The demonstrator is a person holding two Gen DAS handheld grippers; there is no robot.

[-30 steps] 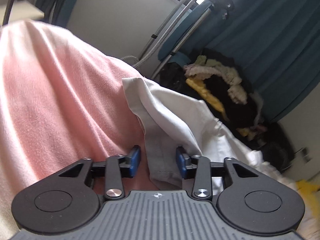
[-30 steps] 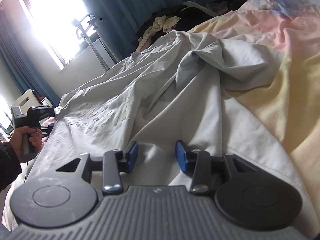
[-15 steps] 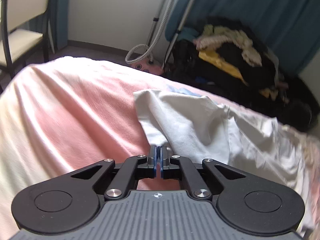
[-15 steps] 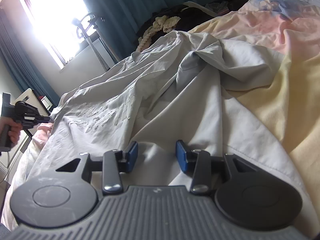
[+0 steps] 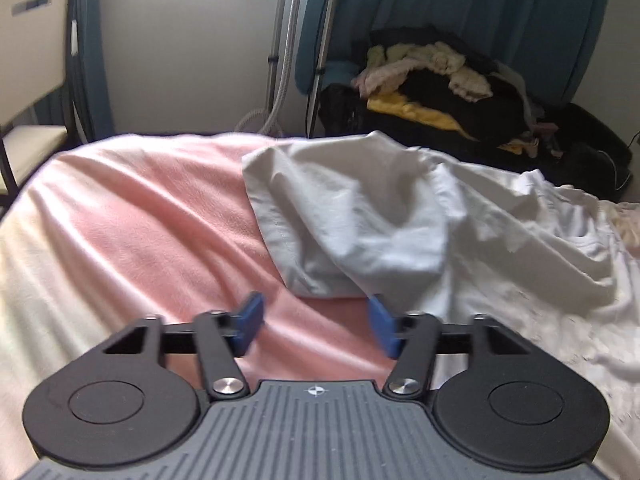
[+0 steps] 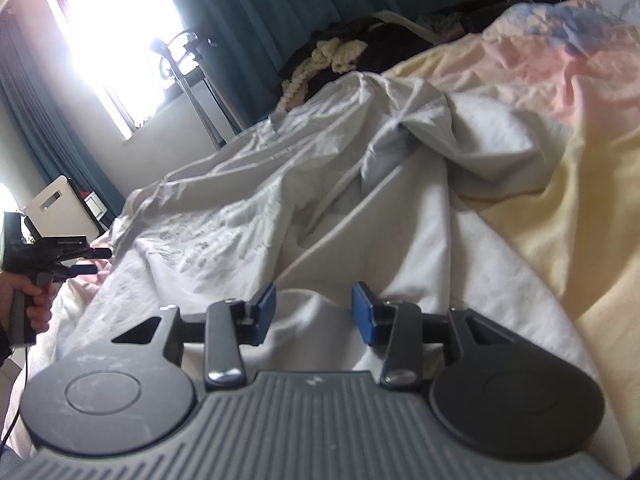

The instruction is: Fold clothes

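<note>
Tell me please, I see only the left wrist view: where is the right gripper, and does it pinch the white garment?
Observer: The right gripper is low over the white garment, with its pads apart. It is not pinching the cloth.
Operator: Does the garment have any print?
Observer: Yes, there is a faded print on the side facing up.
Operator: What is at its far edge?
Observer: The left gripper is there, its jaws opening with nothing between them. A hand holds its handle.

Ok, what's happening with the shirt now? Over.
Left tool opening, nothing between its pads. Right tool open over white shirt, not gripping. Shirt crumpled, unfolded. Nothing in the way.
</note>
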